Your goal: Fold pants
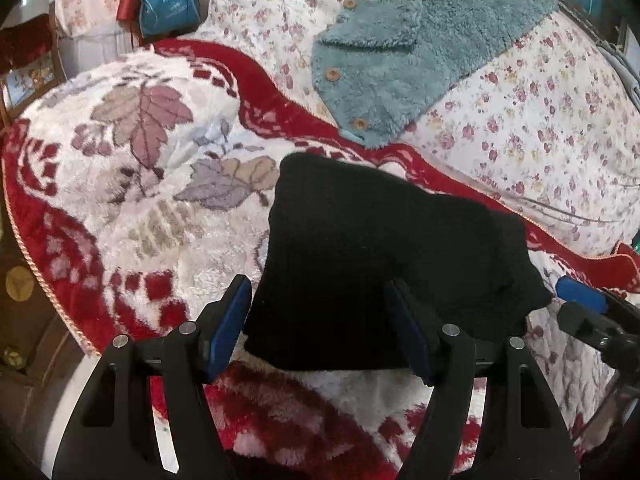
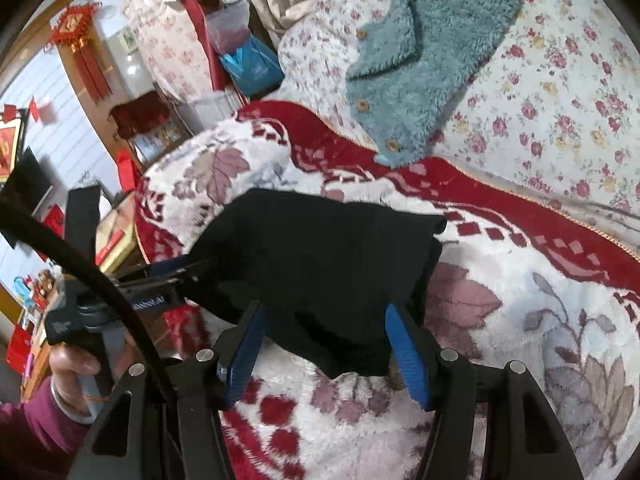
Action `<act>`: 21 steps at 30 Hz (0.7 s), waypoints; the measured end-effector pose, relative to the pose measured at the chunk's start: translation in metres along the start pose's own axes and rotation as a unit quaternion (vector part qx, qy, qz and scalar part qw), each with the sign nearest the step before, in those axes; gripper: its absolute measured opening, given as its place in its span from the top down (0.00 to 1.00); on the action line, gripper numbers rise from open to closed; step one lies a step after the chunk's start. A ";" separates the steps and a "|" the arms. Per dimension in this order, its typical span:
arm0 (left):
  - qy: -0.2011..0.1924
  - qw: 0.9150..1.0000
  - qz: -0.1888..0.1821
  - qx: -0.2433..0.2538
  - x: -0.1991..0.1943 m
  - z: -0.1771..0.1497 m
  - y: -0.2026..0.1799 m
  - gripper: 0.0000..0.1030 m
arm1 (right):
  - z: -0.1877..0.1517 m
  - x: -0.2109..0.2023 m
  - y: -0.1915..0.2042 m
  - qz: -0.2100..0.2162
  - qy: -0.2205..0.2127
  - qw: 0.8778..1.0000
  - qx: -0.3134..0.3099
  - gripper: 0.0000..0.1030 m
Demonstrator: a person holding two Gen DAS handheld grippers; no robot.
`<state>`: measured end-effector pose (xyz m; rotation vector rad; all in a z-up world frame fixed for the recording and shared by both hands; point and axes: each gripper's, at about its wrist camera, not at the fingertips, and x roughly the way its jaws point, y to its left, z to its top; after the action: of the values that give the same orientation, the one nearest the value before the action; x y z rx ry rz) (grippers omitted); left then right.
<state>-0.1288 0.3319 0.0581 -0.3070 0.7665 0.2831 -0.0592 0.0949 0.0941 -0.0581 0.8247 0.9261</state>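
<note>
The black pants (image 1: 372,256) lie on the red-and-white floral blanket (image 1: 120,200) of the bed, already gathered into a compact, layered bundle. Both the left tongs (image 1: 320,340) and the right tongs (image 2: 324,344) stand open, their blue pads either side of the bundle's near edge without pinching it. The folding looks largely done; perhaps 1 last tidy-up remains.
</note>
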 end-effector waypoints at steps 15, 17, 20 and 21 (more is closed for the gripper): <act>-0.083 0.995 0.029 0.044 -0.062 -0.011 -0.046 0.32 | -0.014 -0.048 0.023 -0.005 -0.054 0.998 -0.009 0.42; -0.082 0.995 0.028 0.041 -0.066 -0.013 -0.050 0.32 | -0.017 -0.054 0.023 -0.004 -0.060 0.998 -0.006 0.42; -0.082 0.995 0.030 0.039 -0.072 -0.017 -0.054 0.32 | -0.020 -0.061 0.023 -0.004 -0.066 0.998 -0.004 0.42; -0.082 0.995 0.030 0.039 -0.074 -0.019 -0.056 0.32 | -0.021 -0.063 0.024 -0.005 -0.069 0.998 -0.002 0.42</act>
<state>-0.1716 0.2638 0.1077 -0.1850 0.6242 0.3297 -0.1099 0.0584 0.1275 -0.0020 0.6937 0.9131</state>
